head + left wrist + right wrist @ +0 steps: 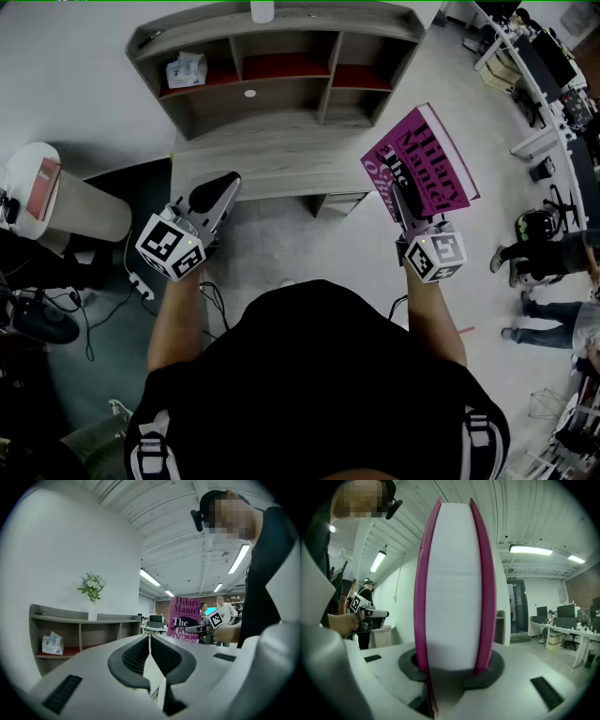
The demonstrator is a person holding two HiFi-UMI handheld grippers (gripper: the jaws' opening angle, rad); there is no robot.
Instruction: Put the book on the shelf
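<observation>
Here the right gripper [405, 214] clamps the magenta book [424, 157] upright, ready for the shelf [291, 86]; the left gripper [225, 184] is closed, empty.

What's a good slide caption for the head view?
Right gripper grips a magenta book near the wooden shelf; left gripper shut, empty.
</observation>
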